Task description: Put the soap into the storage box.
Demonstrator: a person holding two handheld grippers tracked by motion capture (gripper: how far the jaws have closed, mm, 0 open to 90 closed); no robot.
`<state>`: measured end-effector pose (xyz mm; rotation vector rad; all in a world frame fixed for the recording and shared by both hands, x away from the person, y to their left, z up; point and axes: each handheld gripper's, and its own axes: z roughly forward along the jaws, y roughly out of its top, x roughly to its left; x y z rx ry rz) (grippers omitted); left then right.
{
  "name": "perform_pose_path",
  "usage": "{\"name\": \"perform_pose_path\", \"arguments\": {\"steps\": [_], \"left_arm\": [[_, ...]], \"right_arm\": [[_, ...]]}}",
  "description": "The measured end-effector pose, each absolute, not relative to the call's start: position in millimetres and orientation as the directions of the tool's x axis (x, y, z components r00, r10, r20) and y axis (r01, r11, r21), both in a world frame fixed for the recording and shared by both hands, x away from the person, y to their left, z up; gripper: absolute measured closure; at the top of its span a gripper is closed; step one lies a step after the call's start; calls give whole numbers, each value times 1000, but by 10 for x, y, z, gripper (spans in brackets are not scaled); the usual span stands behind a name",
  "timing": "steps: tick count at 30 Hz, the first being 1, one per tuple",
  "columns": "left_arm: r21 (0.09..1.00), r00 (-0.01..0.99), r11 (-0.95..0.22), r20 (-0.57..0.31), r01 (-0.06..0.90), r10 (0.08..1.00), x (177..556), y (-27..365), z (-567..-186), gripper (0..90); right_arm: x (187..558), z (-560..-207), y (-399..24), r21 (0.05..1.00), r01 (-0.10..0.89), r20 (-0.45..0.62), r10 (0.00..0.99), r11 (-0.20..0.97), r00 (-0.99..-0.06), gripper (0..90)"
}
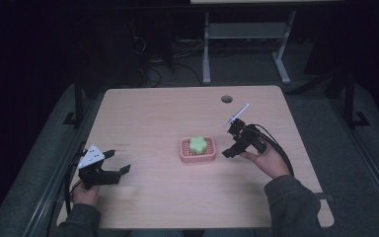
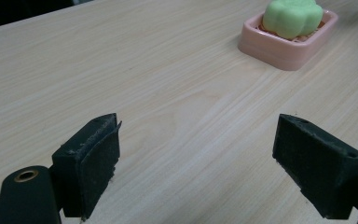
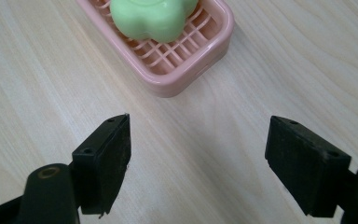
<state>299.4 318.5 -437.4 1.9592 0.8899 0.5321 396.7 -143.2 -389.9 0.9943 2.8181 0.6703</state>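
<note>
A green flower-shaped soap (image 1: 197, 143) (image 2: 292, 17) (image 3: 152, 17) lies in a pink slatted soap dish (image 1: 198, 155) (image 2: 279, 49) (image 3: 196, 57) at the middle of the wooden table. My right gripper (image 1: 231, 143) (image 3: 198, 163) is open just to the right of the dish, with nothing between its jaws. Far to the left, near the table's left edge, my left gripper (image 1: 117, 162) (image 2: 196, 165) is open and empty, pointing toward the dish.
The light wooden table (image 1: 153, 113) has a round cable hole (image 1: 226, 98) at its far right. Black cables trail from both grippers. Behind the table stand a grey desk frame (image 1: 207, 44) and dark floor.
</note>
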Motion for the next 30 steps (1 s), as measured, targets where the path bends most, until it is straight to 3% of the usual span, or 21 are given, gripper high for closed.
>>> {"name": "perform_pose_path", "arguments": {"steps": [30], "left_arm": [[853, 653, -356, 24, 381, 757, 2999, 3177, -4387, 144]], "right_arm": [[3676, -4113, -1831, 435, 618, 87, 653, 654, -752, 225]]}}
